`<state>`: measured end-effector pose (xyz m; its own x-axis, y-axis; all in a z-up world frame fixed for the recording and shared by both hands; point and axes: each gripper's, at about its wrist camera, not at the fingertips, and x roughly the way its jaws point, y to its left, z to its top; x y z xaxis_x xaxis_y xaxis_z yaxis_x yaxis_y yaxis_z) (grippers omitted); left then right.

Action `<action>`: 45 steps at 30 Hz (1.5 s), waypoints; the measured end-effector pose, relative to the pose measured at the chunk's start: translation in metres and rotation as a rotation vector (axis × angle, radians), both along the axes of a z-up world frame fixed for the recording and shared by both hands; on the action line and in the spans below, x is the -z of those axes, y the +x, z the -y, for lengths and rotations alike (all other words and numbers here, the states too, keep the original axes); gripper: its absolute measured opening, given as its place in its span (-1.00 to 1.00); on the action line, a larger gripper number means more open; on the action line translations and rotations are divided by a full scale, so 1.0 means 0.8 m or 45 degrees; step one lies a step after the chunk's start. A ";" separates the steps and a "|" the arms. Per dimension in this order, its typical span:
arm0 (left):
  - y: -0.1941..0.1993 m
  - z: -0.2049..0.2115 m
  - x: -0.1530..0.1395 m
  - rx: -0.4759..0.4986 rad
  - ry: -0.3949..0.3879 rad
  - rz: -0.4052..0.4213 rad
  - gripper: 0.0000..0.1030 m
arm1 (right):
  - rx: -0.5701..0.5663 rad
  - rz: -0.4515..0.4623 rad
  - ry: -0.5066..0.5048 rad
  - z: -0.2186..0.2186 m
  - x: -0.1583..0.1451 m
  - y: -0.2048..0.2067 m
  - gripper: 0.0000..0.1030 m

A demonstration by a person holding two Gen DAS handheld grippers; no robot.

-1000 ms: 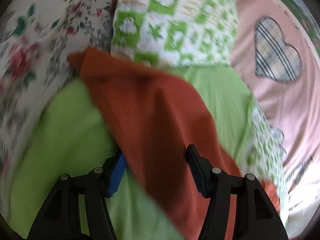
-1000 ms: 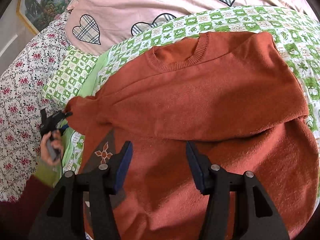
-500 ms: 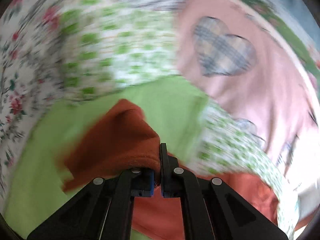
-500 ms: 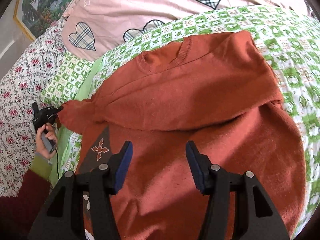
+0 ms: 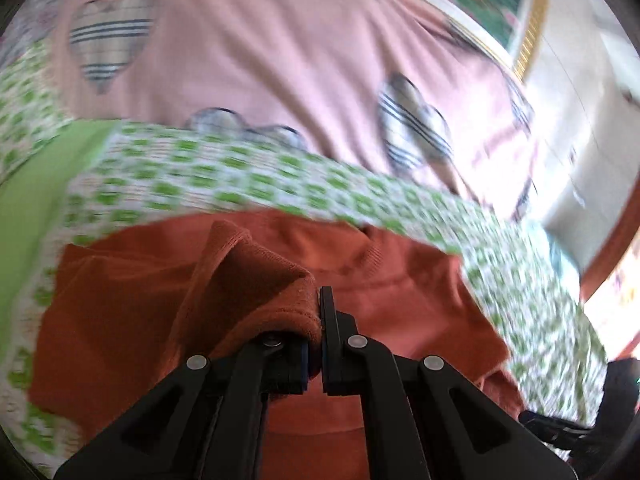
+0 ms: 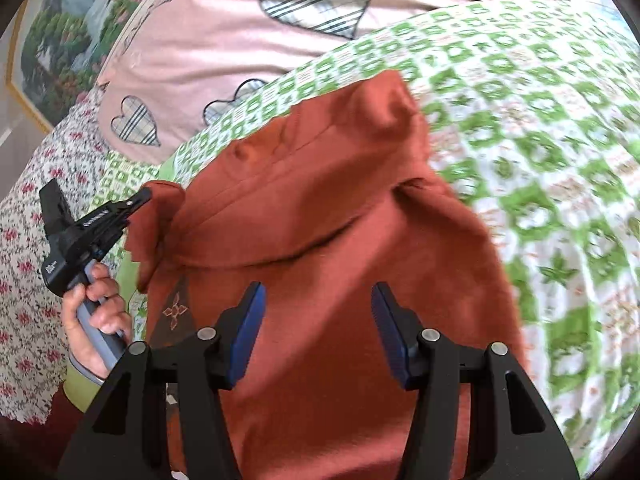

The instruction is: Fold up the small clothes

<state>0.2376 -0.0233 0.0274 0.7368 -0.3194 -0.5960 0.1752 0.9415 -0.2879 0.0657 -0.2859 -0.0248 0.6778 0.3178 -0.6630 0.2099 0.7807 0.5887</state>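
Observation:
A rust-orange sweater [image 6: 332, 216] lies on the bed, its top part folded down over the body. My left gripper [image 5: 318, 312] is shut on the sweater's sleeve cuff [image 5: 276, 280] and holds it lifted over the sweater [image 5: 400, 296]. In the right wrist view the left gripper [image 6: 136, 204] shows at the sweater's left edge, pinching that cuff [image 6: 154, 216]. My right gripper [image 6: 316, 316] is open and empty, hovering over the sweater's lower body.
The sweater rests on a green-and-white patterned quilt [image 6: 540, 128]. A pink pillow with plaid hearts [image 6: 248, 20] lies behind it. A floral sheet [image 6: 24, 240] is at the left. A framed picture [image 6: 52, 32] hangs on the wall.
My left gripper closed on the sleeve cuff and carried it up and rightward over the sweater. The right gripper stayed open above the sweater's body, shifting slightly.

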 end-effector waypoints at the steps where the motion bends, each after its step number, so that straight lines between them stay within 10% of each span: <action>1: 0.001 0.014 0.004 0.021 0.016 -0.007 -0.97 | 0.012 -0.001 0.005 0.004 0.002 -0.004 0.09; 7: 0.023 0.084 0.069 0.138 0.173 -0.162 -0.84 | 0.061 0.002 0.014 0.023 0.004 -0.017 0.09; 11: 0.011 0.081 0.084 0.192 0.196 -0.232 -0.29 | 0.063 0.019 0.007 0.025 -0.003 -0.014 0.09; 14: -0.017 0.063 0.079 0.189 0.213 -0.215 0.15 | 0.035 0.048 -0.015 0.017 -0.013 -0.002 0.09; 22: -0.097 -0.061 0.061 0.009 0.296 -0.202 0.20 | -0.188 0.126 -0.145 -0.052 -0.035 0.087 0.09; 28: -0.100 -0.176 0.087 -0.281 0.298 -0.332 0.21 | -0.486 0.222 -0.475 -0.151 -0.039 0.144 0.09; 35: -0.079 -0.210 0.101 -0.350 0.272 -0.352 0.21 | -0.685 0.268 -1.098 -0.235 -0.002 0.181 0.09; 37: -0.075 -0.213 0.102 -0.362 0.267 -0.348 0.21 | -0.695 0.279 -1.085 -0.237 0.001 0.195 0.08; 41: -0.064 -0.204 0.099 -0.382 0.253 -0.335 0.14 | -0.595 0.261 -0.791 -0.204 -0.013 0.220 -0.85; 45: -0.052 -0.195 0.094 -0.378 0.241 -0.330 -0.15 | -0.325 0.238 -0.410 -0.120 -0.033 0.214 -0.90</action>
<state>0.1959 0.1327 -0.0482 0.5985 0.0164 -0.8009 -0.1664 0.9805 -0.1043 0.2365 -0.1897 0.0018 0.7218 0.2879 -0.6294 -0.1001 0.9432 0.3167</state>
